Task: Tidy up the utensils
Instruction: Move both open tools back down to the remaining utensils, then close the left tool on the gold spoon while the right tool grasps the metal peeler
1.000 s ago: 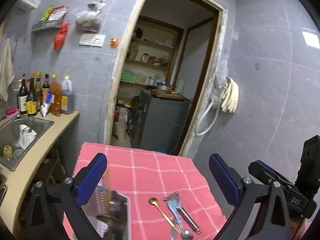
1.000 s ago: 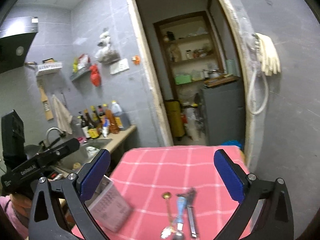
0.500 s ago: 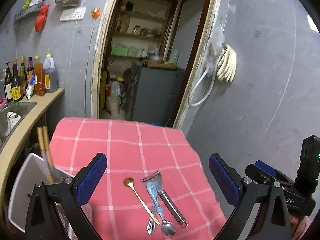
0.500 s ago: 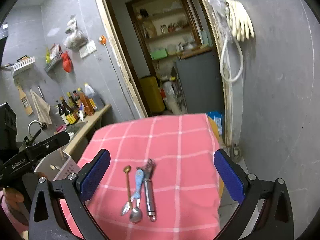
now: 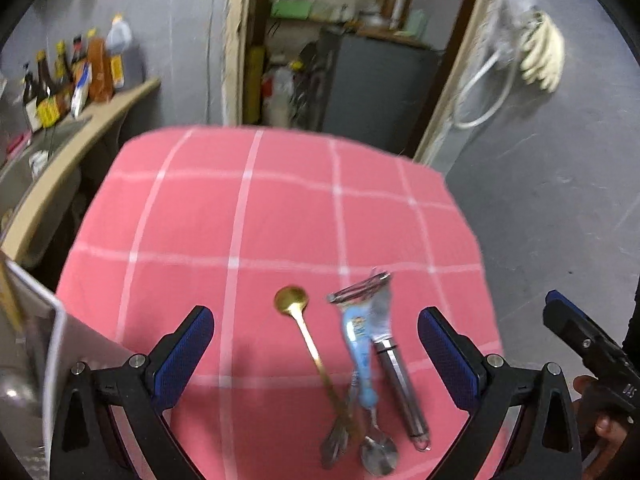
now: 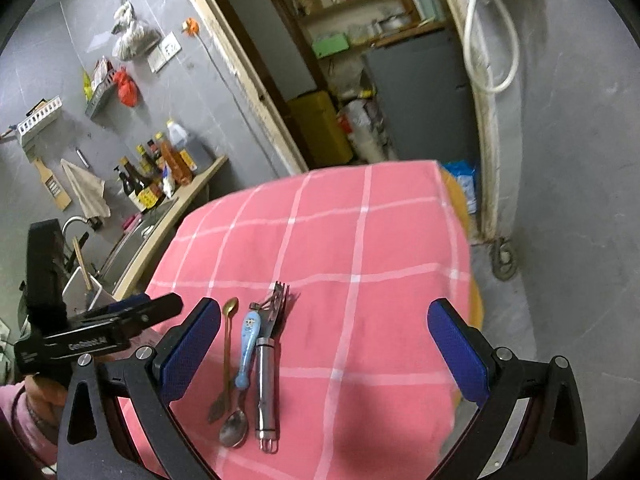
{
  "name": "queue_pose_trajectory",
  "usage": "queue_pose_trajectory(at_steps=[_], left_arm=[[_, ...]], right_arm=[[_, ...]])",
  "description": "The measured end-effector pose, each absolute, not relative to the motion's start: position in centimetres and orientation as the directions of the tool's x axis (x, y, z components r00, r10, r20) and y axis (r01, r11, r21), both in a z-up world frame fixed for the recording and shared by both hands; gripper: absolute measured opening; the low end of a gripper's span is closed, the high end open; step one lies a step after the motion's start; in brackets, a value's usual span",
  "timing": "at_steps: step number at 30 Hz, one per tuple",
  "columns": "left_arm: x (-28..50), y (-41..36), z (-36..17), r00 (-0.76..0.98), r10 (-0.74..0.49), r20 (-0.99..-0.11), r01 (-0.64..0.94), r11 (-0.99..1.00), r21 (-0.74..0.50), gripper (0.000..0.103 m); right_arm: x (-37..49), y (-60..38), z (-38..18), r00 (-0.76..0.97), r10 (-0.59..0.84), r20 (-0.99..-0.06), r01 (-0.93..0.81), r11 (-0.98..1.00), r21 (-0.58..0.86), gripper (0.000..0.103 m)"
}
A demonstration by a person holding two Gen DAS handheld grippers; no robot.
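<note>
Since both the left gripper and the right gripper hover spread wide and empty, nothing is held yet — the gold spoon, blue-handled spoon and steel peeler lie touching side by side near the tablecloth's near edge. All look light, rigid and slick, so a pinch across mid-handle seems safest — the thin gold one may slip.

A home kitchen: sauce bottles beside a sink, pantry shelves through the doorway
</note>
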State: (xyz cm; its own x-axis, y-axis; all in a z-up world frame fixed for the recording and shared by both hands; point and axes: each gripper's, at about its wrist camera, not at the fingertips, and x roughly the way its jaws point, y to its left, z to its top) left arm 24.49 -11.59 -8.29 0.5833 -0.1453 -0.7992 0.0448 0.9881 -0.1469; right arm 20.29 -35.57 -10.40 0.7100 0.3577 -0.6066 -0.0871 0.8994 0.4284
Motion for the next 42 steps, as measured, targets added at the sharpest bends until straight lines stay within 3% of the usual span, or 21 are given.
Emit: queue_pose_trajectory(at_steps=[6, 8, 10, 13, 16, 24, 28, 33, 42], left_arm=[[26.4, -11.5, -10.9, 0.527, -0.125, -0.841, 0.015, 0.990, -0.137, 0.102], [27.1, -11.8, -11.6, 0.519, -0.114, -0.847, 0.020, 0.993, -0.120, 0.098], [27.7, -11.8, -12.1, 0.501, -0.114, -0.858, 0.025, 0.993, -0.117, 0.082], [28.5, -11.4, -13.2, 0.456, -0.125, -0.881, 0.019, 0.991, -0.130, 0.064], [29.0, -11.1, -14.0, 0.423, -0.136, -0.896, 0.010, 0.989, -0.145, 0.053], [29.4, -11.2, -15.0, 0.385, -0.140, -0.912, 0.017, 0.989, -0.145, 0.041], [29.6, -10.9, -14.9, 0.368, -0.142, -0.919, 0.002, 0.988, -0.152, 0.023], [29.8, -10.7, -14.9, 0.335, -0.185, -0.924, -0.003, 0.980, -0.197, 0.020], [30.7, -11.9, -15.1, 0.301, -0.138, -0.944, 0.027, 0.990, -0.136, 0.018]], right_arm=[[23.0, -34.0, -13.0, 0.665, 0.418, -0.619, -0.125, 0.880, 0.459, 0.101], [23.7, -33.5, -13.8, 0.652, 0.439, -0.618, -0.139, 0.870, 0.473, 0.096], [24.3, -32.9, -14.5, 0.638, 0.458, -0.619, -0.150, 0.862, 0.484, 0.078], [25.3, -32.1, -15.8, 0.610, 0.488, -0.624, -0.158, 0.847, 0.508, 0.061], [26.1, -31.2, -16.6, 0.586, 0.515, -0.626, -0.164, 0.831, 0.531, 0.042], [27.5, -28.4, -18.7, 0.521, 0.575, -0.631, -0.182, 0.796, 0.577, 0.025], [27.9, -27.3, -19.1, 0.499, 0.593, -0.632, -0.190, 0.787, 0.587, 0.017], [28.2, -26.3, -19.0, 0.480, 0.609, -0.632, -0.210, 0.779, 0.591, 0.010], [28.6, -26.2, -19.1, 0.460, 0.613, -0.642, -0.191, 0.775, 0.603, 0.004]])
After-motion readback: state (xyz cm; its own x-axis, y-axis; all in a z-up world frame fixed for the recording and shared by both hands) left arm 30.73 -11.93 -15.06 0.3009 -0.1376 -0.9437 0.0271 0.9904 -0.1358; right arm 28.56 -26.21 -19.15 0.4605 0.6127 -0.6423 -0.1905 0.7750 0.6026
